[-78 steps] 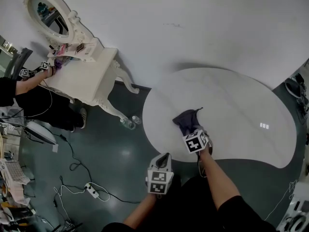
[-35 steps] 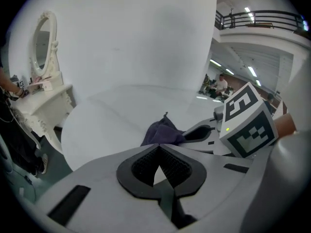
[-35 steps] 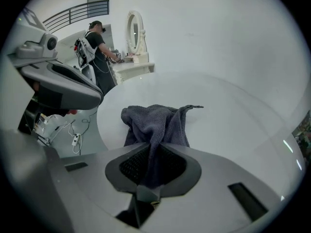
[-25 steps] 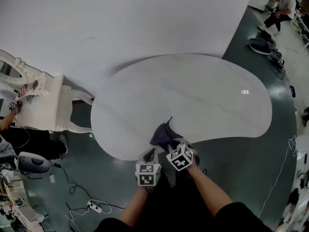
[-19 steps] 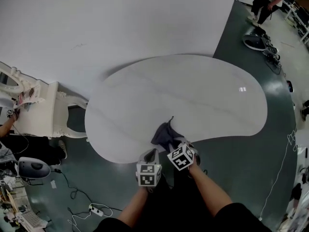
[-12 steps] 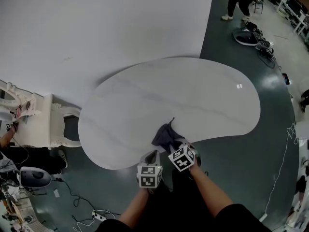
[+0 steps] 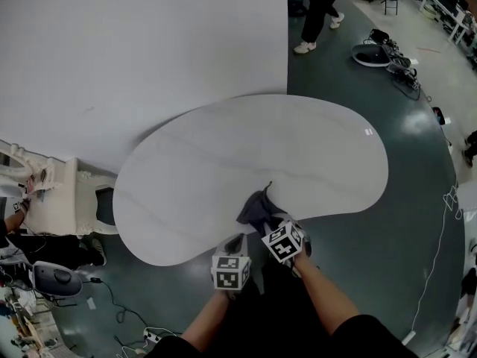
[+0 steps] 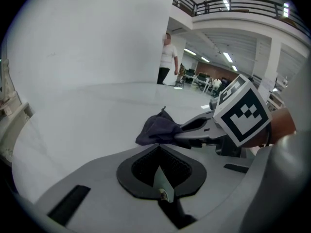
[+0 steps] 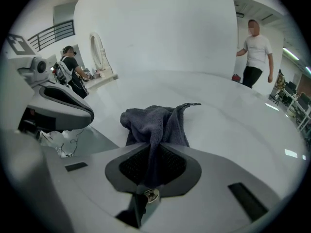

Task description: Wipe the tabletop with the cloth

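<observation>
**Pinching the cloth at the table's near rim**

Present state. The right gripper has its jaws clamped on a bunched fold of the dark grey cloth. In the right gripper view the fabric runs down between the two jaws. The rest heaps on the table just ahead of them, with one thin corner sticking out on the far side. The cloth lies at the near rim of the white kidney-shaped table, in the hollow of its inward curve. The left gripper hangs just beside the right one, also at the rim. Its own view shows its jaws pressed together with nothing between them, short of the cloth and not touching it.

Change from the earlier frames. About three seconds before, the left gripper hung well apart from the right one, off the table and over the dark floor; now the two are side by side. Over the last second the cloth and both grippers keep the same arrangement, the right jaws on the cloth throughout. The head view itself has swung. The table now lies more to the left of the frame, and the white dressing table is cut by the left border. A walking person, formerly in the upper right corner, now appears near the top centre, past the right-hand edge of the white backdrop.
</observation>
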Tool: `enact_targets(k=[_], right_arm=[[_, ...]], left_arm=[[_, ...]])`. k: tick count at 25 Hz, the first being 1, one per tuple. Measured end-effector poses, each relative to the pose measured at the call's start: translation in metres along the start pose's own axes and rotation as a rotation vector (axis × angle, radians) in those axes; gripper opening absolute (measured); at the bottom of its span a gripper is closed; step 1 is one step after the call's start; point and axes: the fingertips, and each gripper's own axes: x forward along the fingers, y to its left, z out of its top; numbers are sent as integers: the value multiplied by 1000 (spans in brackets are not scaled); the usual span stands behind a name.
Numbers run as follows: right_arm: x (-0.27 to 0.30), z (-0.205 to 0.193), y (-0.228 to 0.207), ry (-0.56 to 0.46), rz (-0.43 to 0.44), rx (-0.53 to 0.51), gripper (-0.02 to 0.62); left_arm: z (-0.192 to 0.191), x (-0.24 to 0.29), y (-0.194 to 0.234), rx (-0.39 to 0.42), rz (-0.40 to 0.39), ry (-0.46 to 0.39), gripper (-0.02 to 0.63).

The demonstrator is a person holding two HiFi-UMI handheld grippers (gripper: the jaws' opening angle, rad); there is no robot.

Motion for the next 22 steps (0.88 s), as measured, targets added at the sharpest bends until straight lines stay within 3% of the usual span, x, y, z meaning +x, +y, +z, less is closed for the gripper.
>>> enact_targets(k=[4,11,22], right_arm=[[-2,-1,-10,-8,-9,73,43],[0,2,-27,-14,-33,292,43],[-19,-27,-85,-7,-175,470,43]], left_arm=[[2,3,-1,24,-14,14,6],[10,15,-4,62,-64,33,6],[38,34,-27,165,-192,17,6]])
